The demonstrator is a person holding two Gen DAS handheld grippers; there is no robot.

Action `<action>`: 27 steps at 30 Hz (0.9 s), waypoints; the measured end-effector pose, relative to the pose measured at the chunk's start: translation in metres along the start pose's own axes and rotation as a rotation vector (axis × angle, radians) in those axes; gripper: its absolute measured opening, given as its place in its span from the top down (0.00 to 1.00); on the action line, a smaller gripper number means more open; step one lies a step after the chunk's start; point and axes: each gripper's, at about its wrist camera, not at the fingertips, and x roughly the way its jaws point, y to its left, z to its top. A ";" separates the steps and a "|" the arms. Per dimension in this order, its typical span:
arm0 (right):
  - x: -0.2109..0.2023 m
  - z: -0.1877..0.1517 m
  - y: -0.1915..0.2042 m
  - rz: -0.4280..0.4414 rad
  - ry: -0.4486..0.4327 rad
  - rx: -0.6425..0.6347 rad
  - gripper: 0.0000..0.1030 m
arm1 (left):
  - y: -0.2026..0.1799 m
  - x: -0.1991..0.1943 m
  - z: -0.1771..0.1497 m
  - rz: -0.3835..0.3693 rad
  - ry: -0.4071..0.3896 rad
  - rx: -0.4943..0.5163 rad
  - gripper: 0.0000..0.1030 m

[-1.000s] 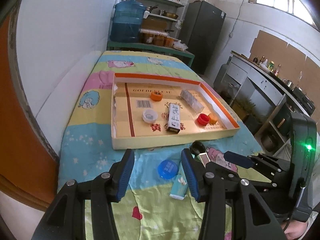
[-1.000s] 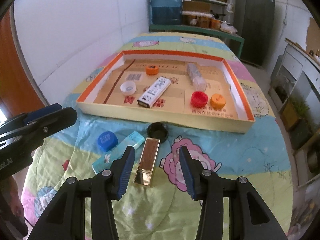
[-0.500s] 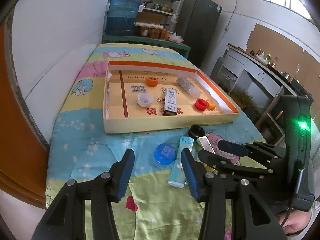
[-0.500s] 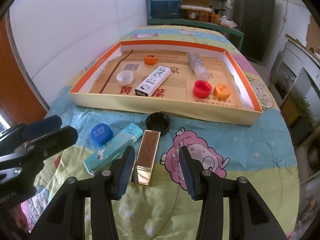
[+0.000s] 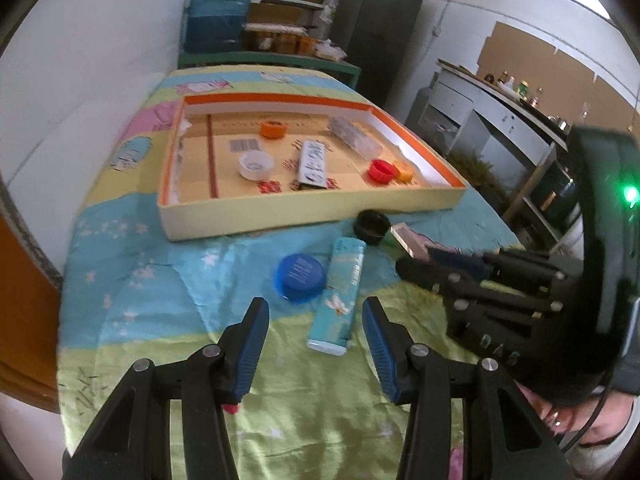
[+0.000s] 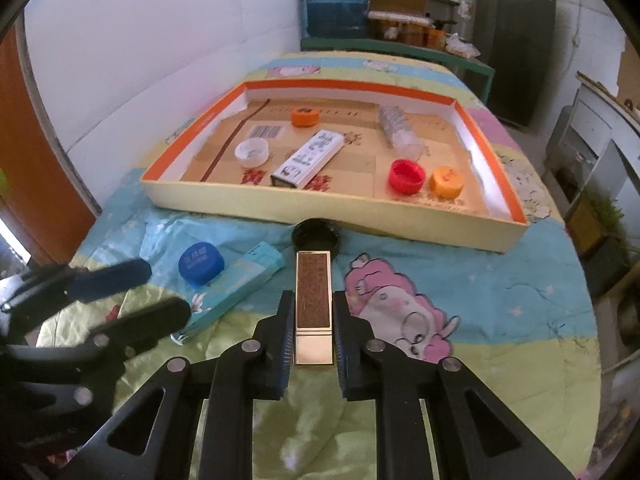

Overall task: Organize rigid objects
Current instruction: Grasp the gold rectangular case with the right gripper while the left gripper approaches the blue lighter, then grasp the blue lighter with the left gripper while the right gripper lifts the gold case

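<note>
Right gripper [image 6: 310, 330] jaws closed on the gold box [image 6: 313, 294], gripping its near end, long sides between the pads. Box lies flat on the bedspread [image 6: 460, 280], far end touching the black cap [image 6: 316, 236], just short of the tray [image 6: 320, 210].

Risks:
- Grip sits at one end, so the box will likely droop or pivot on lift.
- Far end may drag the black cap along or clip the tray's near wall if not lifted high enough.
- Glossy surface could slip.

Left gripper [image 5: 314, 330] jaws open, nothing between them, hovering low over the teal box [image 5: 340, 284] and the blue cap [image 5: 299, 276]. The two grippers are near each other; collision possible if both move together.

Both point steeply down and forward towards the tray.
</note>
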 end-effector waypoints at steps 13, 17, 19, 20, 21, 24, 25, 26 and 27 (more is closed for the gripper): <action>-0.008 -0.003 -0.022 0.008 -0.020 0.058 0.83 | -0.018 0.020 0.005 -0.016 0.032 0.021 0.53; -0.010 -0.004 -0.027 0.009 -0.026 0.067 0.83 | -0.025 0.029 0.012 -0.012 0.027 0.036 0.55; -0.011 -0.004 -0.032 0.008 -0.028 0.075 0.83 | -0.024 0.031 0.014 -0.028 0.020 0.019 0.64; -0.011 -0.005 -0.035 0.008 -0.029 0.081 0.83 | -0.023 0.033 0.015 -0.026 0.018 0.011 0.75; -0.011 -0.005 -0.036 0.008 -0.029 0.085 0.83 | -0.021 0.034 0.016 -0.017 0.019 0.007 0.78; -0.011 -0.007 -0.042 0.008 -0.027 0.097 0.83 | -0.018 0.035 0.016 -0.029 0.016 -0.007 0.78; -0.010 -0.008 -0.044 0.012 -0.025 0.102 0.83 | -0.019 0.034 0.016 -0.025 0.015 -0.004 0.78; -0.009 -0.008 -0.045 0.015 -0.022 0.106 0.83 | -0.020 0.035 0.016 -0.020 0.015 0.000 0.78; -0.008 -0.008 -0.046 0.018 -0.021 0.108 0.83 | -0.021 0.035 0.016 -0.014 0.015 0.005 0.78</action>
